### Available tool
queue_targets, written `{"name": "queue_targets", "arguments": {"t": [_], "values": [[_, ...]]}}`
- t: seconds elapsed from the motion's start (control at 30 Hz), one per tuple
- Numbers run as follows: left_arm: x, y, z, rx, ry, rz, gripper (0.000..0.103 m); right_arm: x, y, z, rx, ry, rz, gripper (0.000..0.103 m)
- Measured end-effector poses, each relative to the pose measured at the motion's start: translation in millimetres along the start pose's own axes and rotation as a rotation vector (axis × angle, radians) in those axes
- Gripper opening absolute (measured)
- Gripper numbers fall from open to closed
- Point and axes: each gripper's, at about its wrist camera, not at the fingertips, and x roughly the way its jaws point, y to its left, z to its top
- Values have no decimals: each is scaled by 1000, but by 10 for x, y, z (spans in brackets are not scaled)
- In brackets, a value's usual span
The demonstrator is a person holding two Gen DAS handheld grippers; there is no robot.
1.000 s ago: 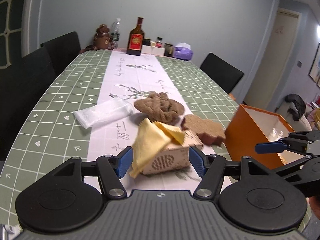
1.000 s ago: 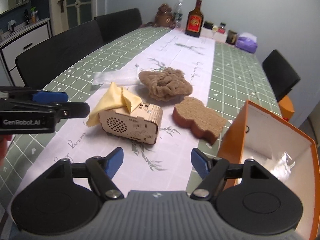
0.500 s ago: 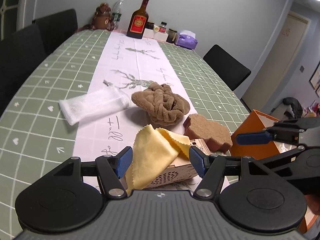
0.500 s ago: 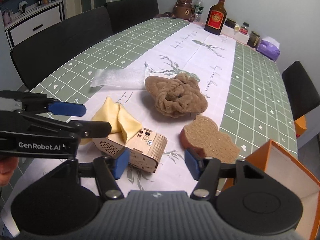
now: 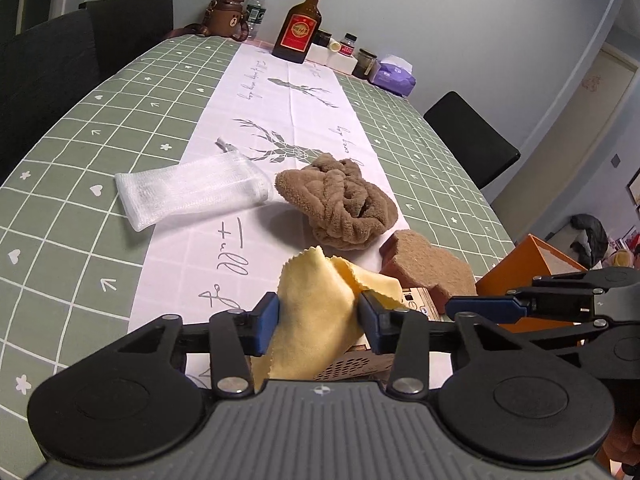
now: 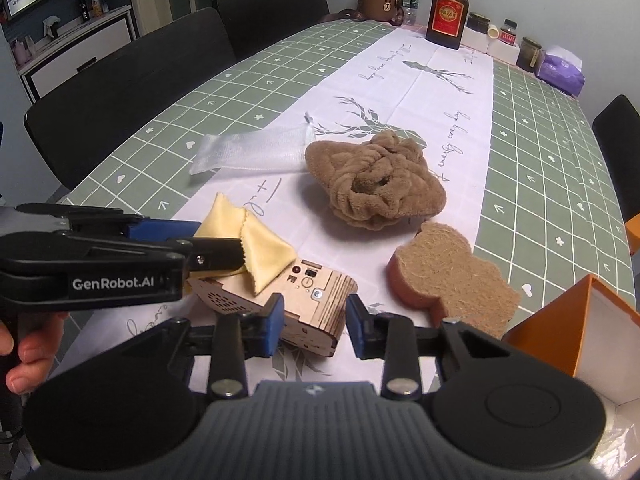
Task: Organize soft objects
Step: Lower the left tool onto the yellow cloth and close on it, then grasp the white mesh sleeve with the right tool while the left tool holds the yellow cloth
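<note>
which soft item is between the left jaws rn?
The yellow cloth, draped on the wooden radio. The brown towel, sponge and white mesh bag lie untouched.

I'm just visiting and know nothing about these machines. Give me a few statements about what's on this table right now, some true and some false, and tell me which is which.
1. The yellow cloth is draped over the wooden radio box. True.
2. The left gripper has its fingers on either side of the yellow cloth. True.
3. The brown towel is already inside the orange box. False: it lies crumpled on the white runner.
4. The right gripper is holding the brown sponge. False: the sponge lies untouched; the gripper straddles the radio box.
5. The white mesh pouch lies flat beside the towel. True.
</note>
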Motion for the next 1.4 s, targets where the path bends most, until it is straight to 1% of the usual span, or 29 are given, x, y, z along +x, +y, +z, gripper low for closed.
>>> {"name": "queue_targets", "arguments": {"t": [0.07, 0.2, 0.23, 0.27, 0.3, 0.4, 0.5, 0.63, 0.73, 0.83, 0.87, 0.9, 0.97, 1.03, 1.07, 1.1, 1.13, 1.17, 1.23, 1.3, 1.4], "values": [[-25, 3, 4, -4, -22, 12, 33, 2, -2, -1, 2, 0, 4, 34], [-54, -38, 16, 15, -33, 25, 30, 3, 12, -5, -8, 0, 4, 34], [-63, -51, 19, 21, -39, 27, 26, 3, 18, -8, -11, 0, 5, 34], [-85, -62, 22, 23, -50, 22, 11, 11, 25, -13, -15, 6, 5, 34], [-110, -64, 33, 17, -58, 11, 4, 22, 35, -22, -20, 13, 4, 34], [-191, -73, 72, 20, -80, 24, 3, 41, 36, -44, -28, 19, -13, 34], [-250, -28, 92, 2, -88, 11, 3, 21, 11, -54, -15, 23, 5, 34], [-395, 20, 125, -15, -133, 15, 3, -55, 31, -38, -31, 22, -1, 34], [-524, 71, 194, -24, -181, 53, 3, -150, 71, 24, -39, 2, 8, 34], [-601, 123, 261, -25, -219, 125, 3, -217, 150, 141, -70, -28, 6, 35], [-612, 154, 275, -30, -228, 143, 3, -221, 180, 192, -82, -36, -1, 37], [-619, 194, 286, -42, -235, 159, 3, -213, 208, 258, -94, -45, -6, 44], [-626, 280, 297, -66, -248, 194, 3, -165, 263, 382, -114, -60, 3, 50], [-601, 354, 310, -93, -259, 239, 3, -64, 318, 507, -125, -56, 27, 51], [-580, 385, 322, -106, -266, 262, 3, 8, 345, 577, -134, -53, 44, 53], [-550, 413, 337, -115, -271, 287, 3, 84, 374, 639, -148, -53, 59, 65], [-517, 437, 356, -120, -271, 307, 3, 166, 405, 698, -167, -55, 70, 73], [-488, 460, 371, -128, -271, 317, 3, 260, 446, 760, -196, -62, 78, 84], [-427, 500, 395, -136, -270, 342, 3, 435, 527, 865, -261, -69, 71, 85], [-357, 533, 419, -140, -265, 369, 3, 622, 603, 974, -345, -48, 76, 85], [-251, 608, 452, -172, -241, 375, 3, 885, 705, 1108, -453, -6, 103, 85]]}}
